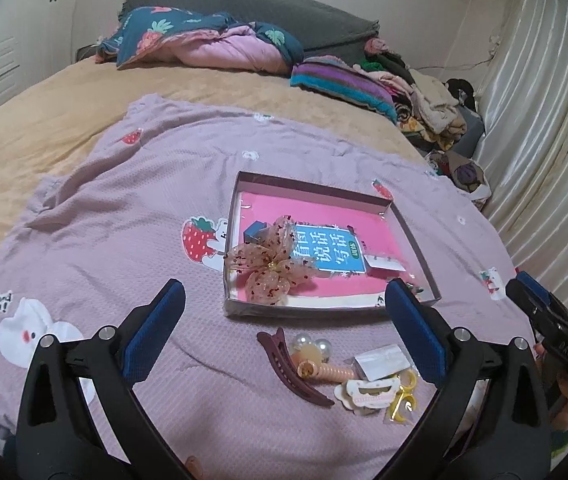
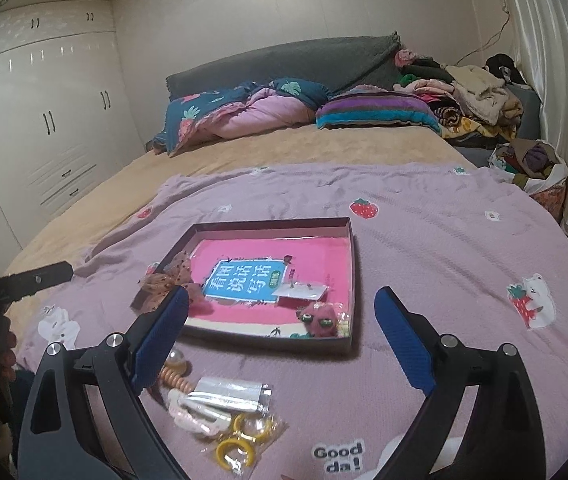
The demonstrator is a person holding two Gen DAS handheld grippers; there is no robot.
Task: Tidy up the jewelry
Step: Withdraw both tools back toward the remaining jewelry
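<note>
A shallow box (image 1: 308, 190) (image 2: 352, 264) with a pink book-cover floor lies on the lilac blanket. In it are a sheer flower hair bow (image 1: 269, 266) (image 2: 171, 276), a small card with earrings (image 2: 302, 290) and a red fuzzy charm (image 2: 318, 320). In front of the box lies a loose pile: a maroon clip (image 1: 290, 366), pearl hair tie (image 1: 312, 346), peach spiral tie (image 1: 330, 372), white clips (image 1: 368, 394) (image 2: 195, 414), yellow hoop earrings in a bag (image 1: 404, 400) (image 2: 243, 440), and a silver packet (image 2: 231, 396). My left gripper (image 1: 284, 320) and right gripper (image 2: 284, 332) are open and empty above the pile.
The lilac strawberry-print blanket (image 1: 123, 208) covers a tan bed. Folded quilts (image 1: 203, 44) and a clothes pile (image 1: 424, 96) lie at the headboard. Curtains (image 1: 544, 140) hang on the right, wardrobes (image 2: 43, 120) stand on the left.
</note>
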